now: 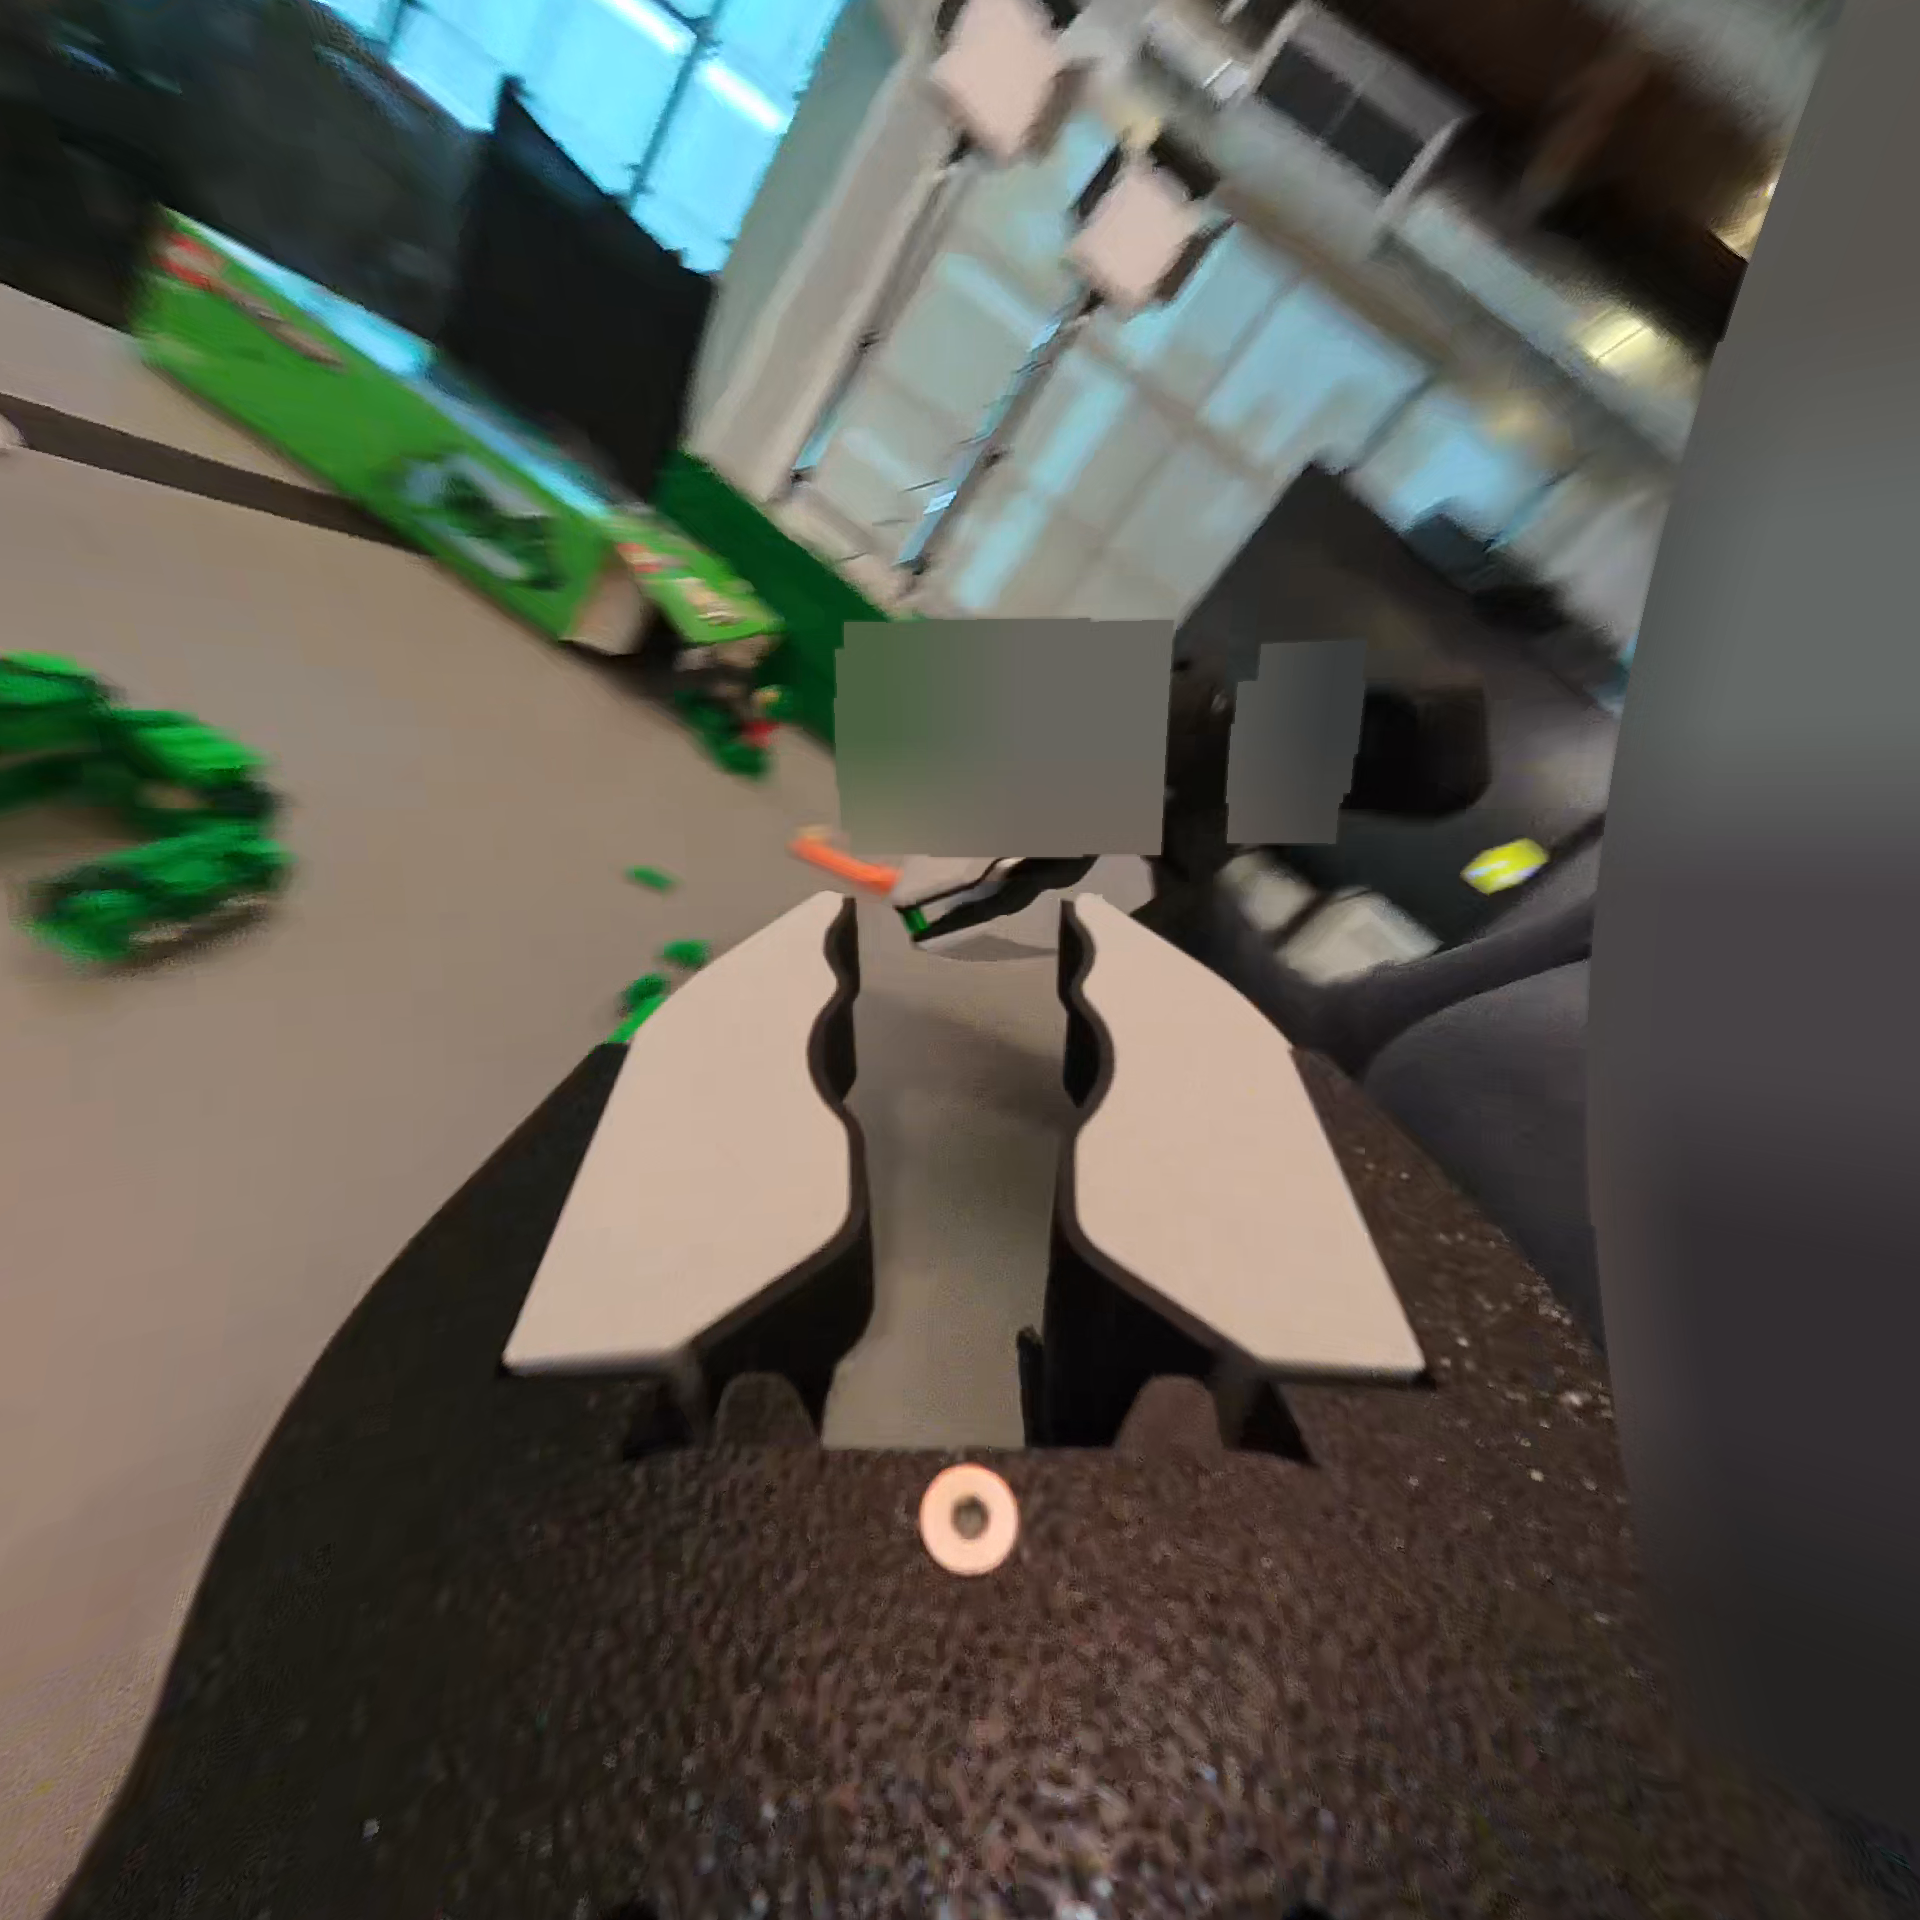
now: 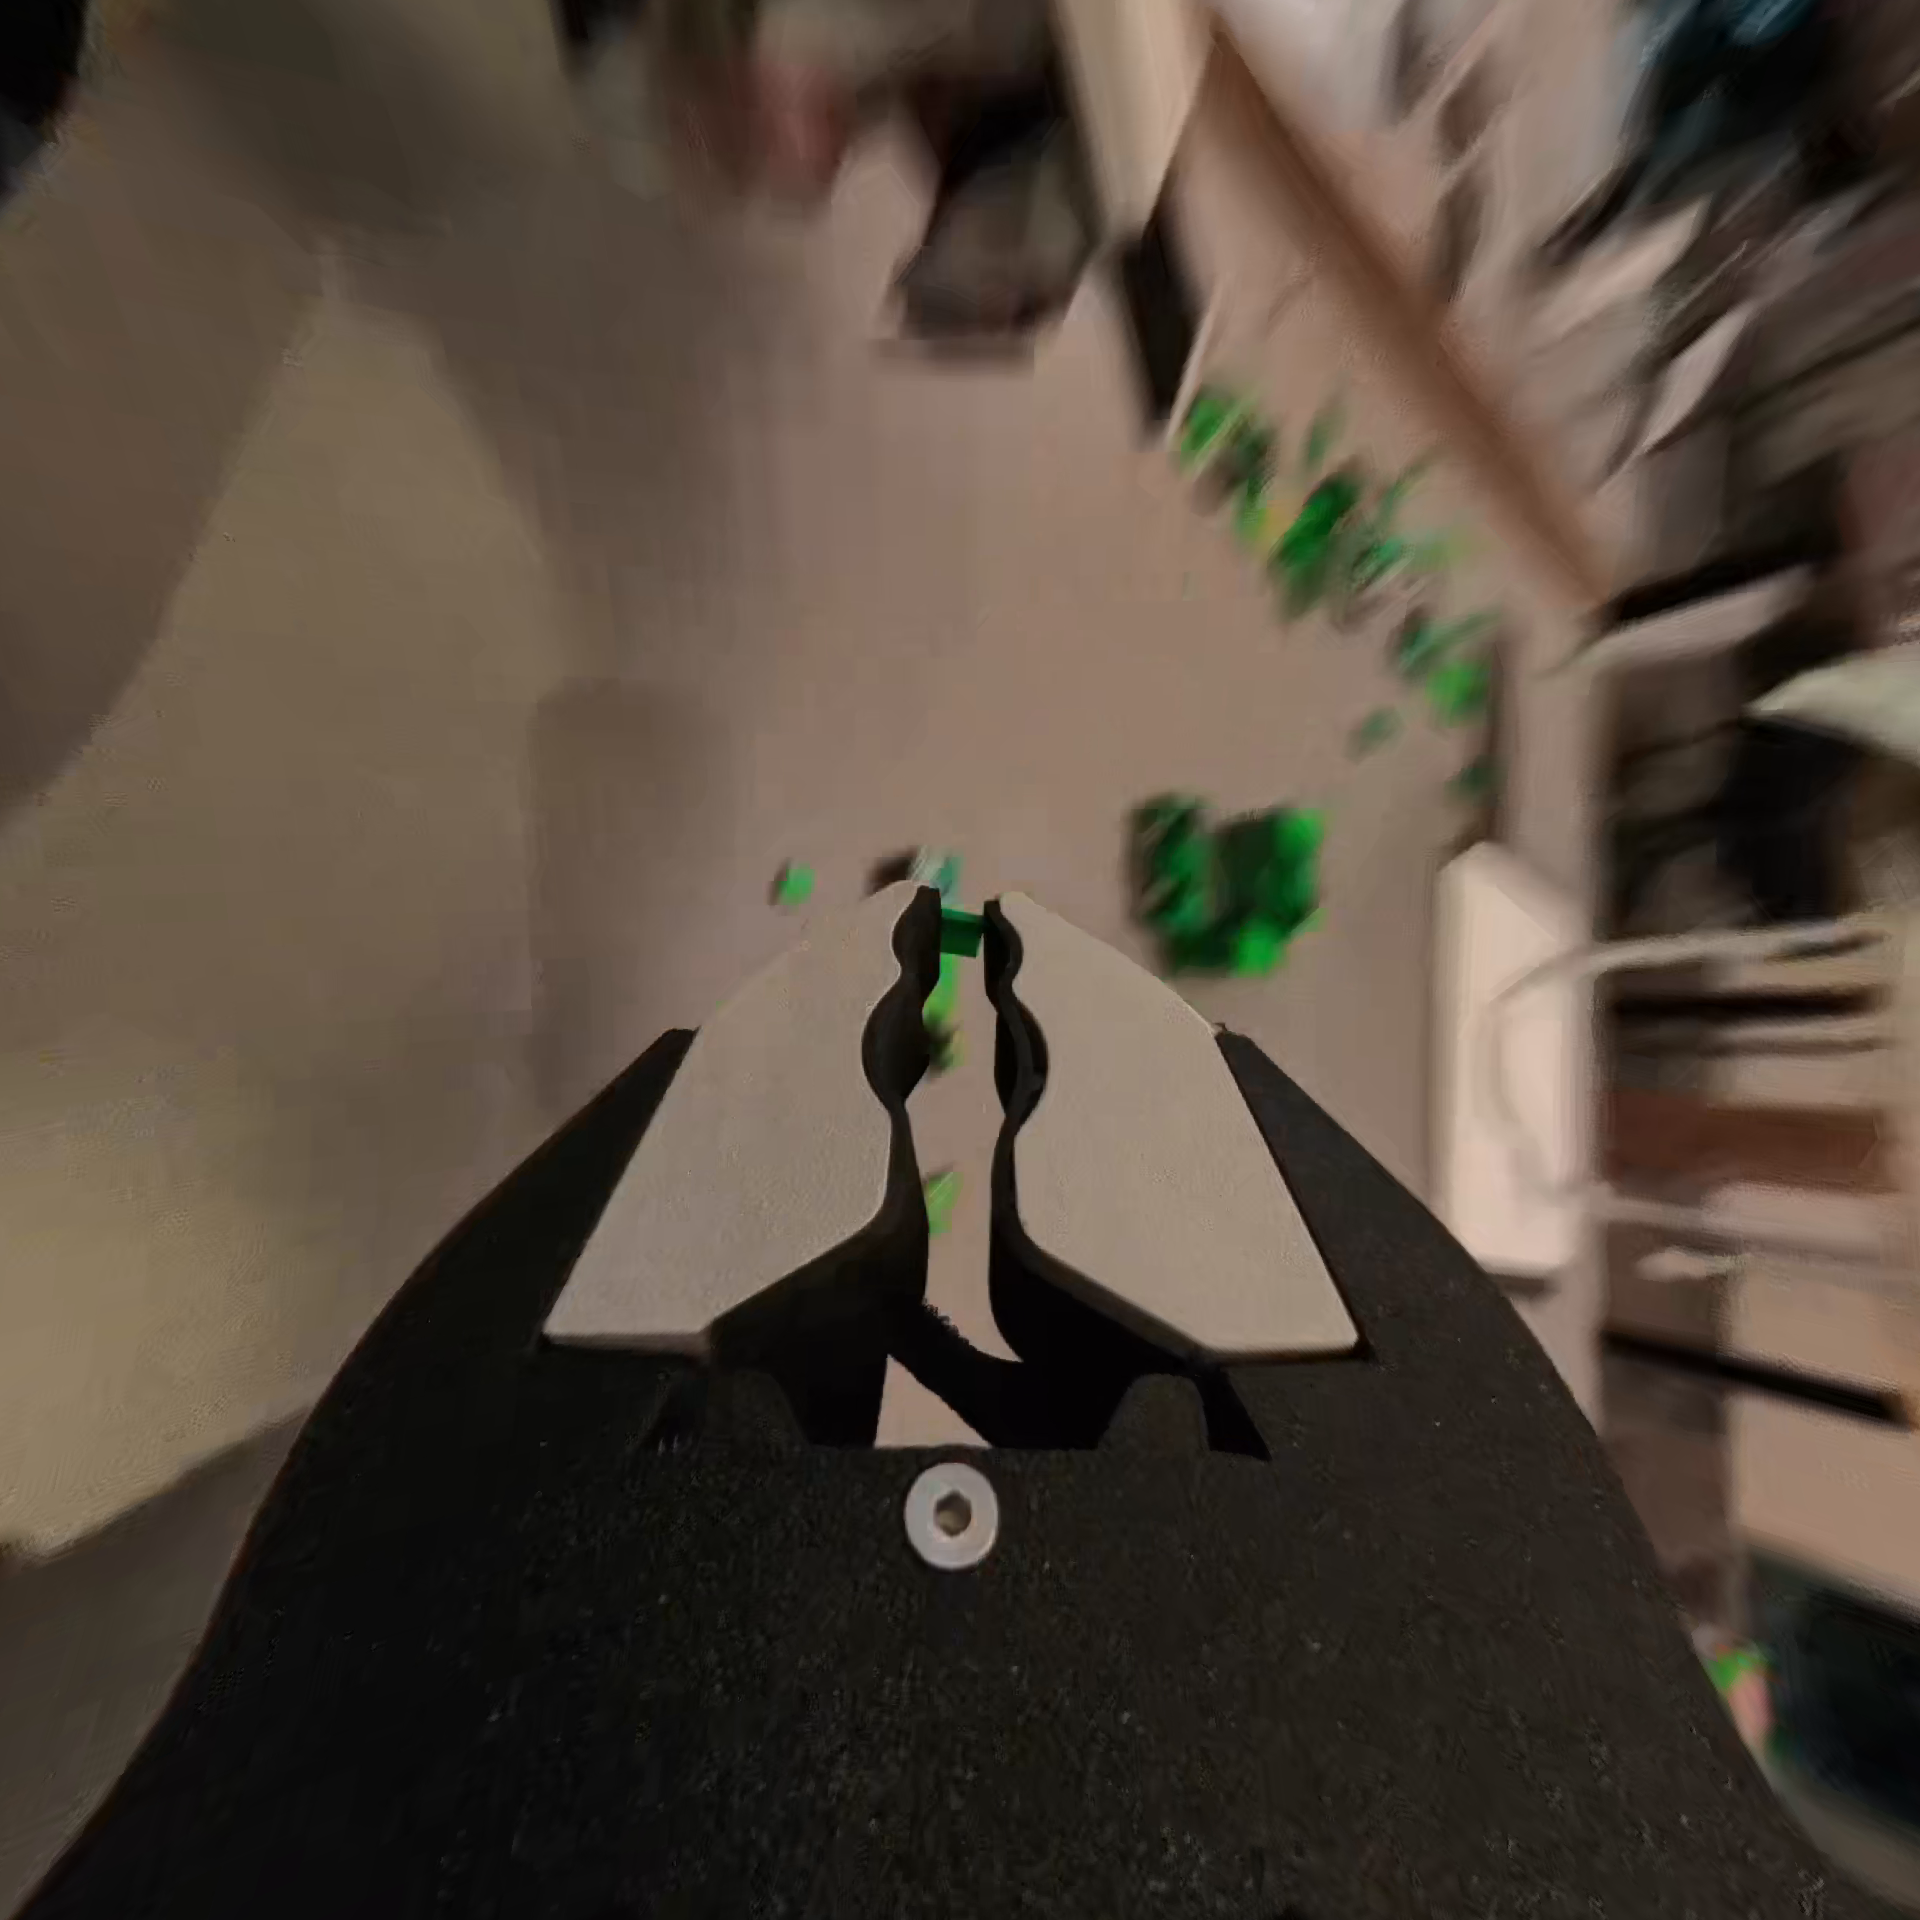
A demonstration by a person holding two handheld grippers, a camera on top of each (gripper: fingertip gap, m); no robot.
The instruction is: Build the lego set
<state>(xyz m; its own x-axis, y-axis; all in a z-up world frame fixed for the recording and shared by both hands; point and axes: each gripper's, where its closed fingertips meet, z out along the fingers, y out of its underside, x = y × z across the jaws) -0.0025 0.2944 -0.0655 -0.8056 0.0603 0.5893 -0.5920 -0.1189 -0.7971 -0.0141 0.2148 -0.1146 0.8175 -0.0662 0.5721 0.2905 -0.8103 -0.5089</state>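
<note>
Carrying a small green brick (image 2: 958, 932) pinched at the tips of our right gripper (image 2: 961, 925); left gripper (image 1: 956, 914) is spread and empty. Heavy blur, but the partial green build (image 1: 145, 831) probably sits well left on the table (image 1: 416, 1039). Next we need to steady, align studs and press down.

Bright green lego pieces (image 1: 135, 831) and a green box (image 1: 364, 436) lie on a pale grey table (image 1: 364, 1039).
</note>
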